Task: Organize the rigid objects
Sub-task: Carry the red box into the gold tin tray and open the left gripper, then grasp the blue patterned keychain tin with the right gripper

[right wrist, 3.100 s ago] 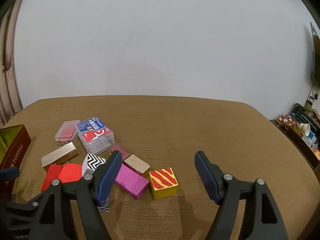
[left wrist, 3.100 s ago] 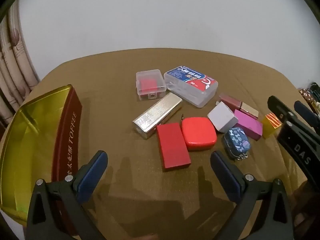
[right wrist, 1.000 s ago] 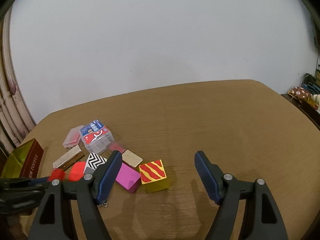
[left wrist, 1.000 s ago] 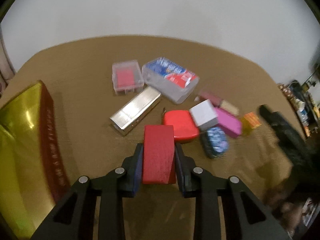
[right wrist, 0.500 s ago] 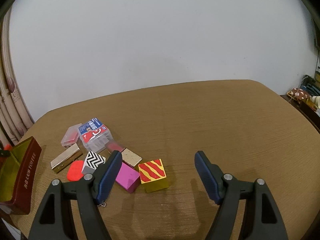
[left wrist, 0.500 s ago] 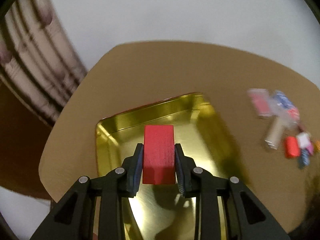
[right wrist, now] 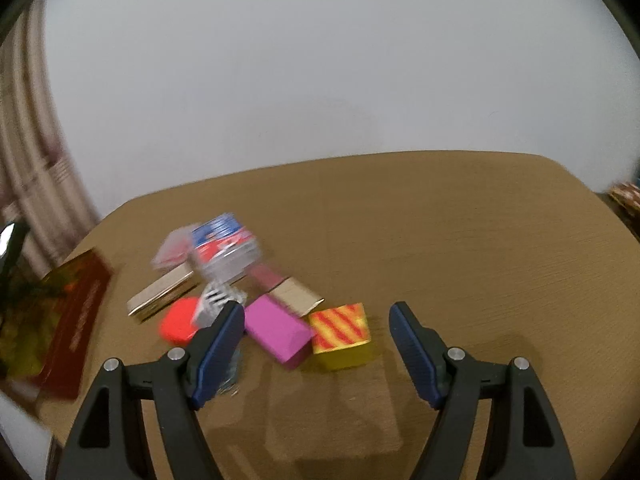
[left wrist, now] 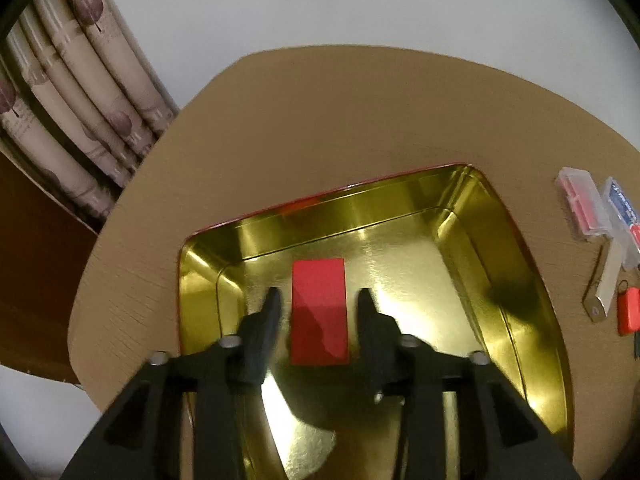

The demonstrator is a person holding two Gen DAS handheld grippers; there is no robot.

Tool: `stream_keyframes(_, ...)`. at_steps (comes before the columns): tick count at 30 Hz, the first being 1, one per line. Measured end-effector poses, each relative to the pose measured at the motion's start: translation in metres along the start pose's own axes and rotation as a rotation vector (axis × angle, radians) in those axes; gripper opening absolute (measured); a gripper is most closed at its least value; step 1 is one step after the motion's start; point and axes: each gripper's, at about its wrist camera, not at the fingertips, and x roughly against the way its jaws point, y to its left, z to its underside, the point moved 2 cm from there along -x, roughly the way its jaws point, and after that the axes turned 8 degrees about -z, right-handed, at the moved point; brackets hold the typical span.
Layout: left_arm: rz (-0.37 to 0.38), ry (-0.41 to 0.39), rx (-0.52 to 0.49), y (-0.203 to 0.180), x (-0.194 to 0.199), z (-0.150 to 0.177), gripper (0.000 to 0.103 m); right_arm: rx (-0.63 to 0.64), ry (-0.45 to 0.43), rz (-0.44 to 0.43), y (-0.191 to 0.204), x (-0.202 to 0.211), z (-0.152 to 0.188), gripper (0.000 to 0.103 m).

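A flat red box [left wrist: 319, 312] lies on the gold floor of the open tin [left wrist: 472, 216]. My left gripper [left wrist: 318, 308] is open above the tin, one finger on each side of the red box, apart from it. My right gripper [right wrist: 316, 344] is open and empty above the table, just in front of a yellow block with red stripes [right wrist: 341, 334] and a magenta box [right wrist: 276, 332]. The tin also shows at the left of the right wrist view [right wrist: 76, 312].
A pile of small items lies right of the tin: a clear case with red inside [left wrist: 580, 208], a blue-labelled clear box [right wrist: 224, 248], a silver bar [left wrist: 606, 284], a red rounded case [right wrist: 180, 324] and a zigzag block [right wrist: 218, 302]. Curtains [left wrist: 72, 120] hang beyond the table's left edge.
My left gripper opened and let go of the red box, which now rests in the tin. The right gripper's view has shifted and blurred slightly.
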Motion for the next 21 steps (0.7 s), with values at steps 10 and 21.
stream_keyframes(10,0.085,-0.191,0.174,-0.018,0.075,0.053,0.078,0.154,0.233,-0.123,0.046,-0.010,0.017,0.077)
stream_keyframes(21,0.240,-0.092,0.220,-0.042,0.102,0.136,0.083,0.105,0.345,-0.100,0.063,-0.051,0.018,0.043)
